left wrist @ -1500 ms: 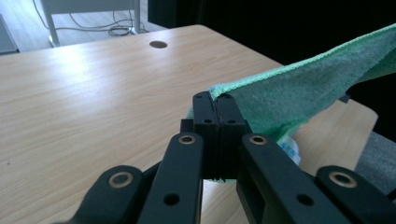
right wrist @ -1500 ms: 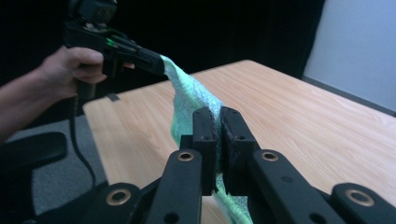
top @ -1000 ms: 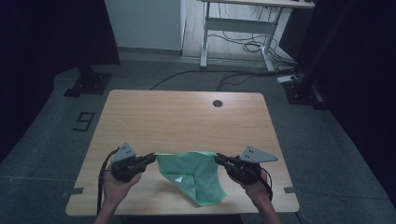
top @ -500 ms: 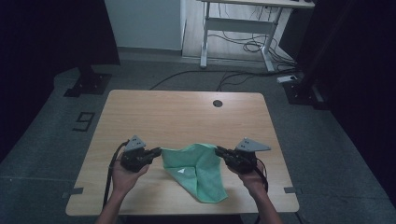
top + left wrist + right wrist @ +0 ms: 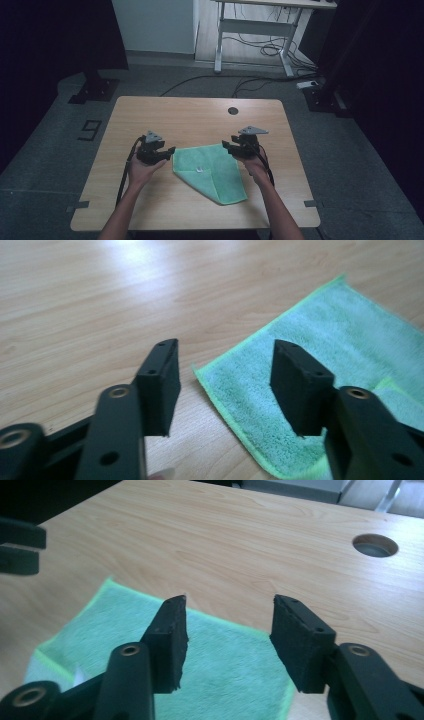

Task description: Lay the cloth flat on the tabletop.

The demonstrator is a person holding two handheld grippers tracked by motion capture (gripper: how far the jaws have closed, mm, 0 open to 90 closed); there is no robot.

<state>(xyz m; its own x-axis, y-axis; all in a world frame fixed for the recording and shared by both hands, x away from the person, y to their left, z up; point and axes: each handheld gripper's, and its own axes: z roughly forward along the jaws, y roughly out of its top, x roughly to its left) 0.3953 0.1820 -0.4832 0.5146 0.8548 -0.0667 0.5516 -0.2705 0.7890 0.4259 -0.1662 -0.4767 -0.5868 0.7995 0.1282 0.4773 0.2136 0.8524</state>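
High view: the green cloth [image 5: 210,170] lies flat on the bench [image 5: 200,115], one corner folded over, trailing off toward 5 o'clock. Your left hand-held gripper [image 5: 167,152] sits just off the cloth's 9 o'clock corner; your right hand-held gripper [image 5: 227,146] hangs at its 2 o'clock corner. Both sets of jaws have just been opening and stand well apart, pads off the cloth, gripping nothing. Cable hole [image 5: 232,110] at 12 o'clock, well apart.

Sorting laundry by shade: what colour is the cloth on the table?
Mint green cloth; clearest in the left gripper view.
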